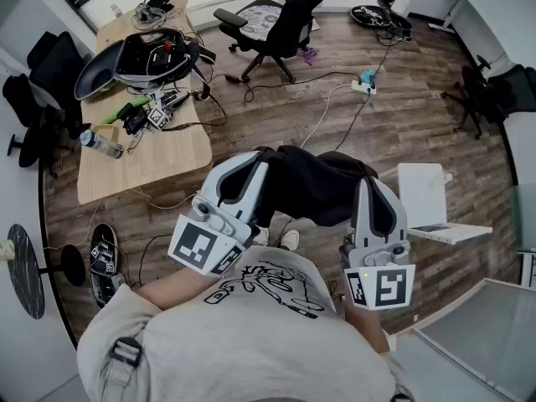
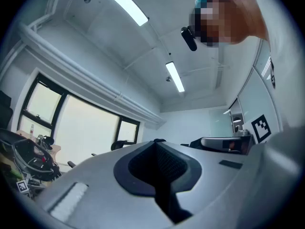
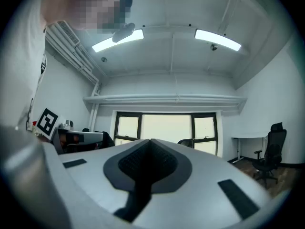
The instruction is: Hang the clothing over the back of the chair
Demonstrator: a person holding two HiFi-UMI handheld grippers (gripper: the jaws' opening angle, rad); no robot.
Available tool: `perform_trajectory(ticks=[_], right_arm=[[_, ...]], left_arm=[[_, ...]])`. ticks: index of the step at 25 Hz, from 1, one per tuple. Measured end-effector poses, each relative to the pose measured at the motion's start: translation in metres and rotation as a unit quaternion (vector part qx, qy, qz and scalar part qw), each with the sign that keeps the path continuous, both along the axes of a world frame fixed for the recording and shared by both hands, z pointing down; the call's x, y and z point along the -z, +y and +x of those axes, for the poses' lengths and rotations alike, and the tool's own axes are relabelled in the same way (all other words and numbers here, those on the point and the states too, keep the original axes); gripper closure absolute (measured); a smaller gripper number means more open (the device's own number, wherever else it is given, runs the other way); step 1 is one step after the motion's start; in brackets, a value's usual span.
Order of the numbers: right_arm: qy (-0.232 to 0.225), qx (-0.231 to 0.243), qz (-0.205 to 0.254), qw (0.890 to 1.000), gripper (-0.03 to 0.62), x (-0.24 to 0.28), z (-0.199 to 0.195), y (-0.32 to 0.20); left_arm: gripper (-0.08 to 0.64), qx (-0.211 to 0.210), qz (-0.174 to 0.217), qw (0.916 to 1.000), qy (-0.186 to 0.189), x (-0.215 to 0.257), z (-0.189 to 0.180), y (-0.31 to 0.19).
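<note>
Biggest thing here is the wooden floor (image 1: 419, 132). It runs across the whole head view, and the widest bare stretch is in the middle and to the right, with just cables trailing over it. The long wooden desk (image 1: 167, 153) fills the upper left and is piled with gear. Its near rounded edge stops just left of my arms, so that side's tight.

The black office chair (image 1: 276, 19) sits at top centre, well away from me across open floor. Its back faces roughly my way.

The black clothing (image 1: 314, 182) is dead centre of the frame, strung between my two grippers above the floor and bunched in a dark heap, nowhere near the chair.

My left gripper (image 1: 261, 170) has its fingers pinched together on the left end of the cloth. In the left gripper view the left gripper (image 2: 156, 142) shows no gap at all, only a dark sliver at the tip. My right gripper (image 1: 368, 184) clamps the other end, and the right gripper view shows its tips (image 3: 150, 141) pressed together too.

A white bit of furniture (image 1: 423, 193) stands just right of my right gripper, close enough to crowd that side. Can't tell exactly what it is.

Small stuff: a power strip (image 1: 365, 85) out on the floor at upper right, and a pair of sneakers (image 1: 102, 254) at lower left near the desk's corner.
</note>
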State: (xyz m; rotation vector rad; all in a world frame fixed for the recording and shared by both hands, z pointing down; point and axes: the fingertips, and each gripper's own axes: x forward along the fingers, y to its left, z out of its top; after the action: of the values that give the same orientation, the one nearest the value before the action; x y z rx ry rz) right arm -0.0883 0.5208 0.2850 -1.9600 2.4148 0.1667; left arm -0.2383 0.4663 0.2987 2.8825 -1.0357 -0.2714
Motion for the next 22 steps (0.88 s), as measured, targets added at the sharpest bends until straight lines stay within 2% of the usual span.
perform_trajectory(ticks=[9,22], right_arm=[[-0.020,0.011,-0.003,1.000,0.584,-0.004,0.040,-0.008],[-0.023,0.022,-0.004,0.999,0.584,-0.012,0.111,-0.022]], left_arm=[[0.552,0.000,-0.001,1.0000,-0.005,-0.002,0.044,-0.009],[0.552,0.034,-0.011,0.9994,0.000,-0.012,0.103,-0.029]])
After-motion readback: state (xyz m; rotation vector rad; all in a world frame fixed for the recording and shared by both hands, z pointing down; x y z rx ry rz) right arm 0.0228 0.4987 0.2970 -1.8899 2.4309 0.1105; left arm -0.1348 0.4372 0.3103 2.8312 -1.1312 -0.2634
